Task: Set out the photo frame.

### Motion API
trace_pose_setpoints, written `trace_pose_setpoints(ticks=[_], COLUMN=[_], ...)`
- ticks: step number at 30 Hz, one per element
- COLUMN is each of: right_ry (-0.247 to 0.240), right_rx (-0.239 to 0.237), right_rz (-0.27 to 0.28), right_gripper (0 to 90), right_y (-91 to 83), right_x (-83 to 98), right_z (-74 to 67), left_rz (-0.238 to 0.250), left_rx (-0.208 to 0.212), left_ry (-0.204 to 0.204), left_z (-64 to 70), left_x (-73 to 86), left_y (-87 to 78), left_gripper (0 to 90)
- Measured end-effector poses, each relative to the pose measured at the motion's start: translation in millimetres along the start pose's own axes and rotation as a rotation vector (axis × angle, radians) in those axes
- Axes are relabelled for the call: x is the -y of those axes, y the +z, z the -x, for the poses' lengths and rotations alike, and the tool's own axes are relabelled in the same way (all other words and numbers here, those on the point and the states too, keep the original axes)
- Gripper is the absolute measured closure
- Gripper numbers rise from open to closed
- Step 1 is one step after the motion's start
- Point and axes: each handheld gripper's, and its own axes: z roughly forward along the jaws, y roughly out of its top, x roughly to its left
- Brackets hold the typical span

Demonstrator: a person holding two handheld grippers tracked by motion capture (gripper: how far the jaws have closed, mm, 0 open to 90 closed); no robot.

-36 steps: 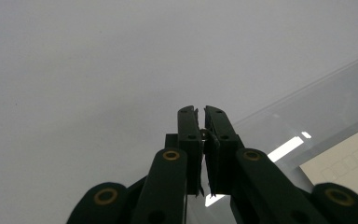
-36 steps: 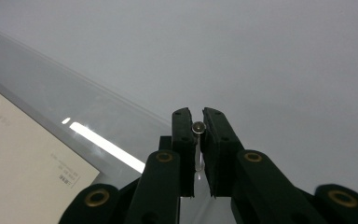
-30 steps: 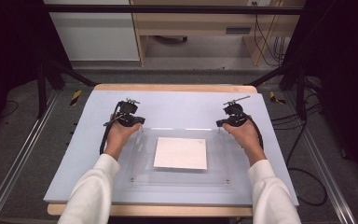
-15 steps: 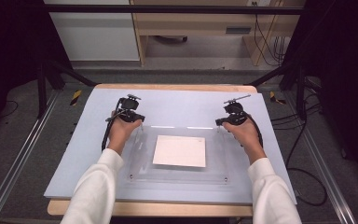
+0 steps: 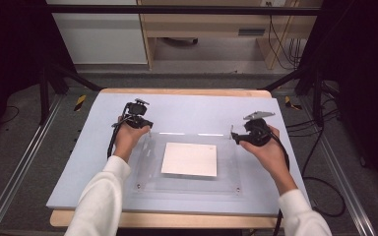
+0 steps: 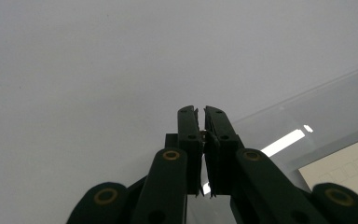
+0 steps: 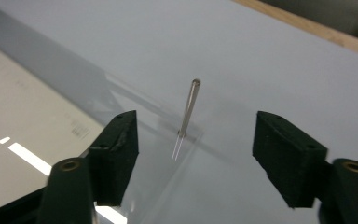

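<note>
A clear acrylic plate (image 5: 226, 172) lies on the blue-grey board (image 5: 192, 110) with a white sheet of paper (image 5: 189, 159) under it. A thin metal pin (image 7: 189, 109) stands upright in the plate's far right corner (image 5: 232, 131). My right gripper (image 7: 196, 135) is open, its jaws have just been opening, and the pin stands free beyond them, touching neither pad. In the high view the right gripper (image 5: 237, 136) sits just right of that corner. My left gripper (image 6: 201, 113) is shut at the plate's far left corner (image 5: 146, 131); a small glint shows between its pads, too small to identify.
The board rests on a wooden table whose edge (image 5: 187, 92) shows at the back. Metal rails (image 5: 27, 157) run along both sides of the table. Cables (image 5: 320, 147) trail on the floor at the right. Small screws (image 5: 237, 189) mark the plate's near corners.
My right gripper has opened and drawn back to the right from the plate's far right corner, leaving the pin standing there. The left hand has stayed put.
</note>
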Motion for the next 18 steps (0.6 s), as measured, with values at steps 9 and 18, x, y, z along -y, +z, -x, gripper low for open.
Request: trace_pose_setpoints(ticks=[9, 18], right_ry=[-0.112, -0.272], right_rx=[-0.056, -0.145], right_rz=[0.127, 0.133], right_gripper=[9.0, 12.6], right_y=[-64.5, -80.3], right_x=[60.5, 104.8], right_z=[-51.2, -94.7], left_rz=[-0.015, -0.017], left_rx=[-0.002, -0.007], left_ry=[0.007, 0.01], left_z=[0.0, 1.0], left_x=[-1.5, -1.3], left_y=[0.0, -0.1], left_gripper=[85.0, 85.0])
